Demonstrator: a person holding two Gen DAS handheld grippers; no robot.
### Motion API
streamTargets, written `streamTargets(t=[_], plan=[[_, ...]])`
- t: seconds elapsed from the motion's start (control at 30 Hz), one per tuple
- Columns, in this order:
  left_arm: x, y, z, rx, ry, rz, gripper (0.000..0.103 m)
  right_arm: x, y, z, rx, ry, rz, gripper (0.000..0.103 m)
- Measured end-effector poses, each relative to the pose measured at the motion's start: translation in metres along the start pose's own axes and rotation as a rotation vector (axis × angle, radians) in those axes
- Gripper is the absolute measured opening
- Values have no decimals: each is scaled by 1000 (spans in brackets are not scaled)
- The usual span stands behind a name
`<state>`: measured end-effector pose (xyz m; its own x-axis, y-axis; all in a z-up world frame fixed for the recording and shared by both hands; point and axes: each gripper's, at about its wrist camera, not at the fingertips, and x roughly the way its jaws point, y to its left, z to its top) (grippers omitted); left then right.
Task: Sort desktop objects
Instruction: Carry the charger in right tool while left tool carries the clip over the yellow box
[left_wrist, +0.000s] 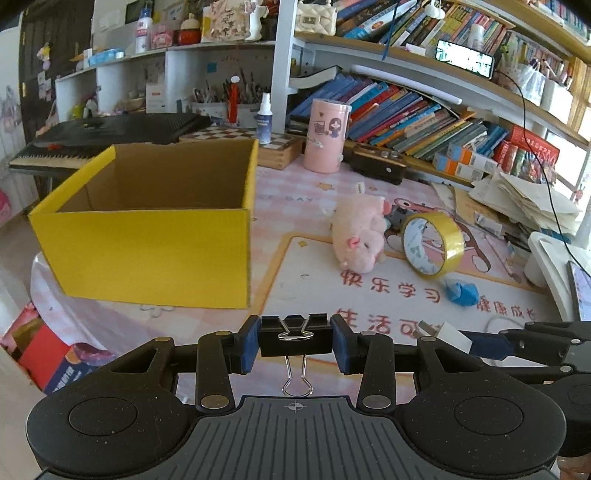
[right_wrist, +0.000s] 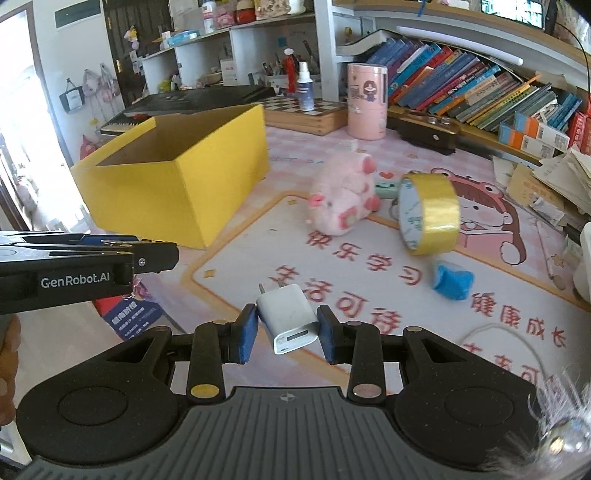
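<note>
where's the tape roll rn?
The tape roll stands on edge on the desk mat, right of the pink plush toy, with the blue scrap just in front.

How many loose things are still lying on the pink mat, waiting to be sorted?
3: a pink plush pig lying mid-mat, a roll of yellow tape standing on edge right of it, and a small blue item nearer the camera. Something greenish behind the pig is partly hidden.

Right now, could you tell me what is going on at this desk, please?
A person is sorting desk clutter with two handheld grippers. The left gripper is shut on a black binder clip; the right gripper is shut on a white USB charger. An open yellow box stands on the left. A pink plush toy, a tape roll and a blue item lie on the mat.
</note>
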<state>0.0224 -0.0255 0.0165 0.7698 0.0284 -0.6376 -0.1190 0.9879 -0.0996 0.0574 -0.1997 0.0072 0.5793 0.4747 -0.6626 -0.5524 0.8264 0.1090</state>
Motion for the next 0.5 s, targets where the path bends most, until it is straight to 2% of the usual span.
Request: streamTargets(t=[0.5], plan=[[-27, 66, -13, 45, -7, -56, 40, -3, 85, -9, 13, -2, -59, 32]])
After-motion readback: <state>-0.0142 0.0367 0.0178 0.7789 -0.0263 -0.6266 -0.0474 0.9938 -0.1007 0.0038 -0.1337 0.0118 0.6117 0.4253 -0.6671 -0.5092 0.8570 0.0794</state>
